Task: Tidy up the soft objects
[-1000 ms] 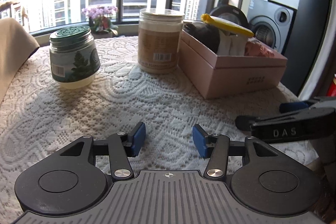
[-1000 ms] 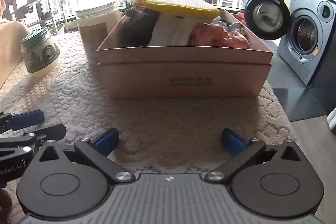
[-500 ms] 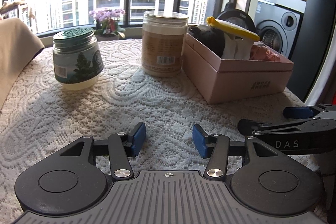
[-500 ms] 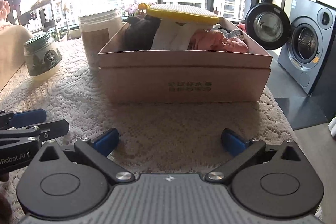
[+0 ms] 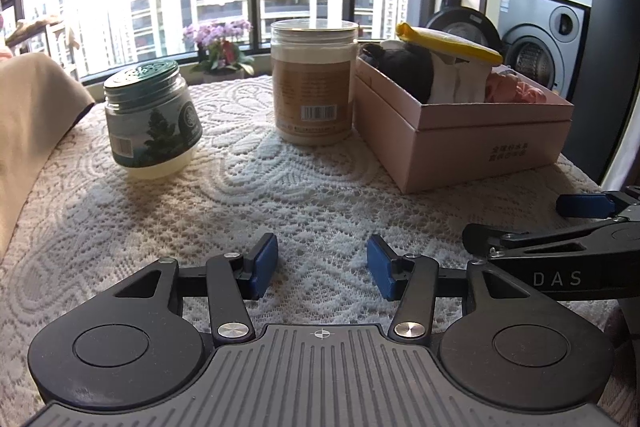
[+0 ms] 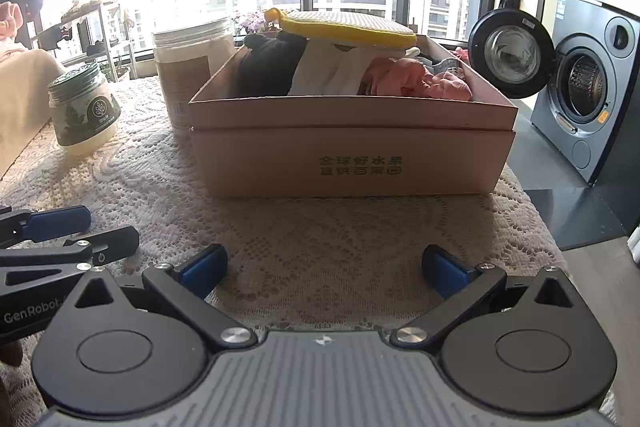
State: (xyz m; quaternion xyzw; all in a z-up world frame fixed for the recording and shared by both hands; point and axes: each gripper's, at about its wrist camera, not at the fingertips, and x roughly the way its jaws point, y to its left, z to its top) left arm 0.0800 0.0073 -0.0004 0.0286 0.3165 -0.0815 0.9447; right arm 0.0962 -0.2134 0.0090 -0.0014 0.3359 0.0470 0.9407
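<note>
While both grippers hover low over the lace cloth [image 5: 312, 195], neither holds anything. The left gripper [image 5: 322, 263] has its blue pads [image 5: 264, 265] partly spread, with only bare cloth between them. The right gripper [image 6: 324, 267] stands spread wider, its pads [image 6: 202, 267] likewise over bare cloth, and it sits just to the right of the left one, side by side with it.

Straight ahead of the right gripper, a little way off, sits the pink box [image 6: 352, 151], open on top and printed on its near wall. In the box lie the soft things: a black cloth [image 6: 268, 67] at the left, a white cloth [image 6: 332, 75] in the middle, a pink cloth [image 6: 416, 81] at the right, and a yellow-edged pad [image 6: 348, 27] lying flat over the top of them. Grey fabric [image 6: 444, 65] shows behind the pink cloth; what it is I cannot tell.

From the left gripper the box is ahead and to the right. A tall tan jar [image 5: 314, 83] stands ahead of that gripper, just beside the box's left wall; whether they touch I cannot tell. A green-lidded jar [image 5: 150, 119] stands ahead and to the left, well apart from the tan one. Beyond the table's right edge a washer [image 6: 588, 83] stands with its round door open.
</note>
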